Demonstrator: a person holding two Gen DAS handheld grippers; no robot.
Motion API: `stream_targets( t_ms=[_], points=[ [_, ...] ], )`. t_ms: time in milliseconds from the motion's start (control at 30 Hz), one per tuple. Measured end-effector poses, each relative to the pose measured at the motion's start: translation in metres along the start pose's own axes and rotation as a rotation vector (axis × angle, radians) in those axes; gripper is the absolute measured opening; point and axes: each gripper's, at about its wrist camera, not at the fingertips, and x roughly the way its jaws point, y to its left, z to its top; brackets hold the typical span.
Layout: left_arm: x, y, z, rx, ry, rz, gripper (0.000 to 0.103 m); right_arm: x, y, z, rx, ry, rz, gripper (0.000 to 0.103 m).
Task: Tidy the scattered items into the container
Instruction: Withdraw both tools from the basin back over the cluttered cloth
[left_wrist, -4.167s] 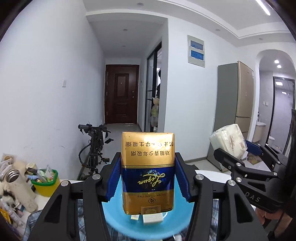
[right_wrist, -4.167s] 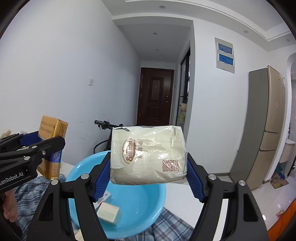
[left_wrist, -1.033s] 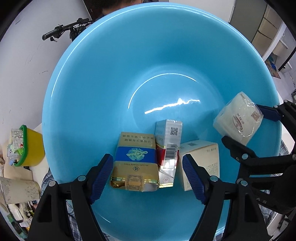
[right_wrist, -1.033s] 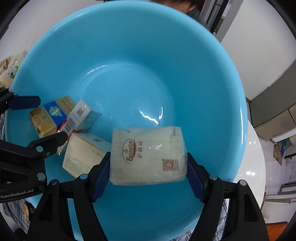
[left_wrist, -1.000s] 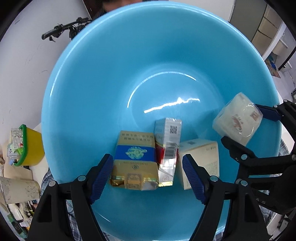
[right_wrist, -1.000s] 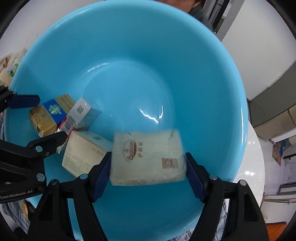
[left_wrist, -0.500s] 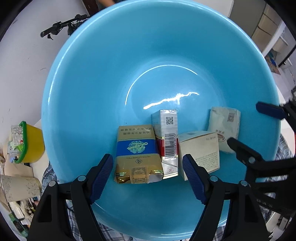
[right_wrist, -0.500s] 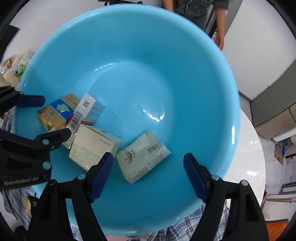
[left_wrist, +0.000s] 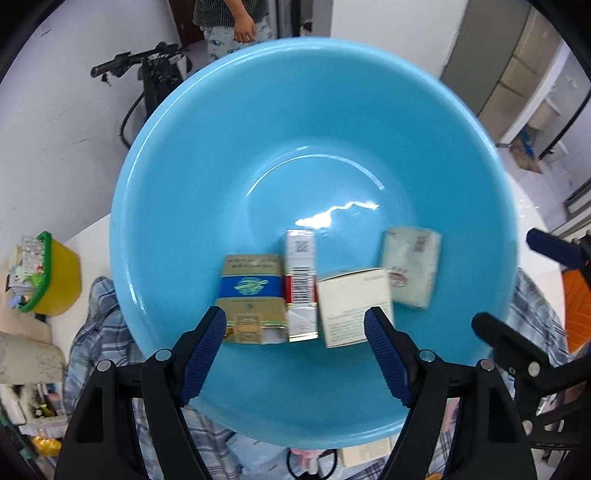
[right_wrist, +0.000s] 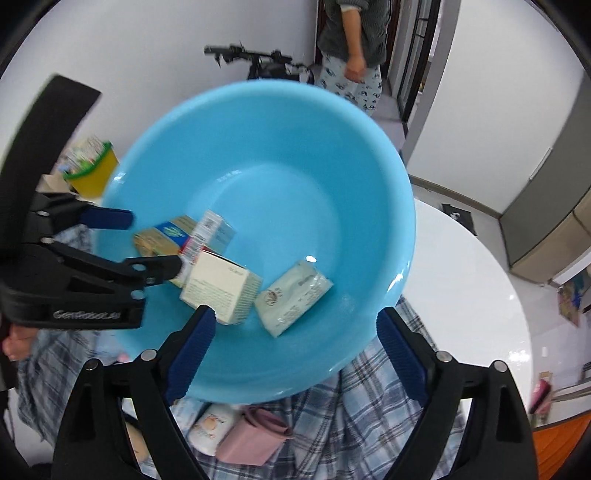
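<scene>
In blue basin (right_wrist: 369, 155) | tissue pack (right_wrist: 293, 297) below open right tool (right_wrist: 293, 332), untouched

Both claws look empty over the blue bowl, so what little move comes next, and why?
Probably the right claw swings down toward the pink pouch on the plaid cloth. Four packs already lie in the blue bowl, both claws are open and empty, and the pouch sits outside, just below the rim.

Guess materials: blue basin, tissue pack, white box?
Blue basin: looks like glossy moulded plastic, with sharp light glints on its floor. Tissue pack: thin clear plastic film, wrinkled and shiny, over something soft and white. White box: probably matte printed cardboard, crisp folded edges.
</scene>
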Motion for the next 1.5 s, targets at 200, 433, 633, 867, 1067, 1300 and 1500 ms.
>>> stream_targets(
  t_ms=[200,433,633,867,1067,1300,1500],
  points=[
    [0.013,0.018,-0.015,0.005,-0.048,-0.062,0.081,0.01,0.015,-0.027,-0.051,-0.151,-0.06,0.096],
    [0.012,0.034,-0.027,-0.035,-0.097,-0.118,0.081,0.029,0.02,-0.038,0.019,-0.249,-0.034,0.1],
    [0.014,0.036,-0.042,-0.026,-0.102,-0.116,0.082,0.015,0.026,-0.053,0.003,-0.265,-0.023,0.102],
    [-0.013,0.03,-0.061,-0.041,-0.149,-0.028,0.082,-0.009,0.041,-0.065,-0.087,-0.289,-0.162,0.102],
    [-0.044,0.014,-0.093,-0.013,-0.169,-0.032,0.082,-0.029,0.034,-0.078,-0.031,-0.294,-0.149,0.102],
    [-0.07,-0.005,-0.143,0.021,-0.256,0.006,0.082,-0.035,0.042,-0.104,0.005,-0.311,-0.114,0.102],
    [-0.067,-0.016,-0.18,0.019,-0.244,-0.012,0.082,-0.041,0.06,-0.132,-0.022,-0.289,-0.089,0.102]
  ],
)
